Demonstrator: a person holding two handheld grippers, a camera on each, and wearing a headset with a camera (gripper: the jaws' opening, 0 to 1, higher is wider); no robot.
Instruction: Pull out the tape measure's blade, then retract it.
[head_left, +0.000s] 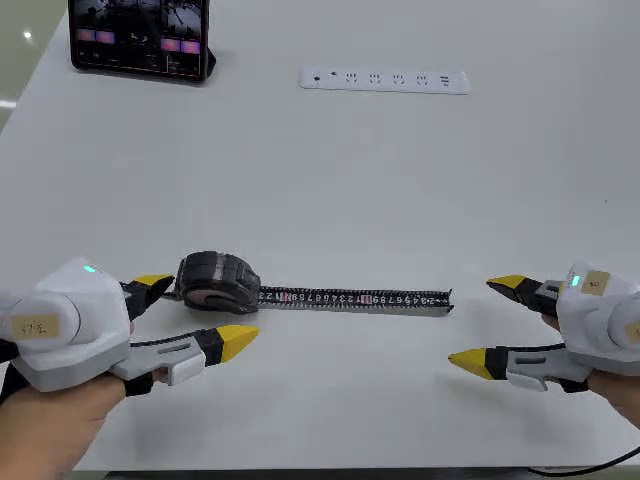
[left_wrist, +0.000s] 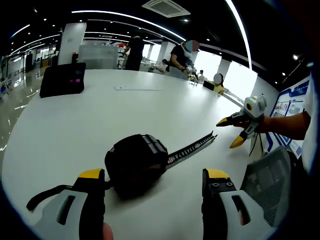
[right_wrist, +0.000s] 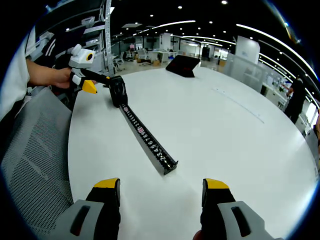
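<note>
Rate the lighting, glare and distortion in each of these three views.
Head view: soft, even light, sharp focus, faint shadow beneath the tape measure on the white table. Left gripper view: fisheye curves the table edge and the ceiling light strips; far windows glare white. Right gripper view: same curving, yet numbers on the blade read clearly.

Big open-plan office/lab hall, not a home. Long white bench (head_left: 400, 180) w/ a power strip (head_left: 384, 79) and a propped-up tablet (head_left: 140, 35) on it. Dark ceiling w/ long LED strip lights (left_wrist: 90, 11), spot lamps and a cassette AC unit (left_wrist: 167, 7). Other ppl (left_wrist: 182, 55) at far desks, bright windows (left_wrist: 240, 80) behind them. Metal shelving rack (right_wrist: 107, 30) and more desks (right_wrist: 155, 55) in the bkgd. Mesh office chair (right_wrist: 35, 145) by the bench, glossy floor (left_wrist: 15, 105), info board (left_wrist: 290, 100) on the wall.
</note>
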